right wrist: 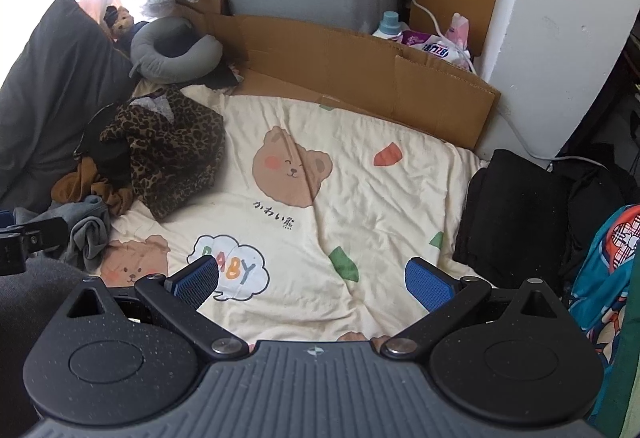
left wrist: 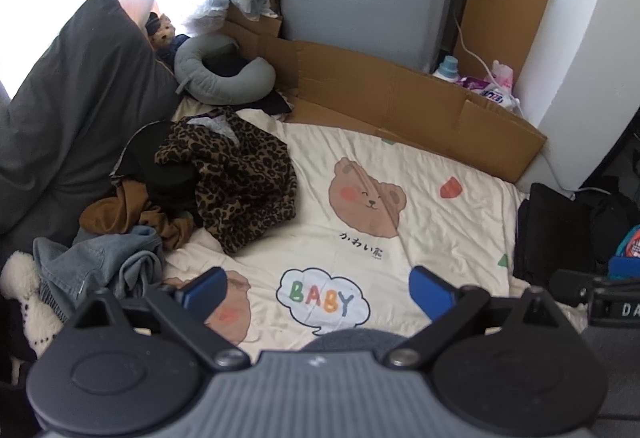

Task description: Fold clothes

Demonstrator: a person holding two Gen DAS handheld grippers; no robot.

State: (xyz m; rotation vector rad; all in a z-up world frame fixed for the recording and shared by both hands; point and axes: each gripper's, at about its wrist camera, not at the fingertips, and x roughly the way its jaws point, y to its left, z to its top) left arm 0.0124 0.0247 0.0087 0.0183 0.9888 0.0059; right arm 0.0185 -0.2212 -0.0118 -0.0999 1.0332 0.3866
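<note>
Clothes pile (left wrist: pixel 192 182): heaped at the left of the cream bear-print sheet (left wrist: pixel 420 238), with the leopard-print garment (left wrist: pixel 244 174) on top and denim (left wrist: pixel 100 262) nearest me. My left gripper (left wrist: pixel 316 290) and right gripper (right wrist: pixel 312 278) hover over the sheet's near edge, both released, jaws spread, grasping nothing. Folded black garment (right wrist: pixel 516 214): lies at right.

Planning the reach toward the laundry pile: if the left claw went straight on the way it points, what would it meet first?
Probably the cream bear-print blanket near the BABY cloud print, not clothing. The open left claw aims down at bare bedding; the leopard-print garment lies off to its left. Depth is uncertain.
</note>
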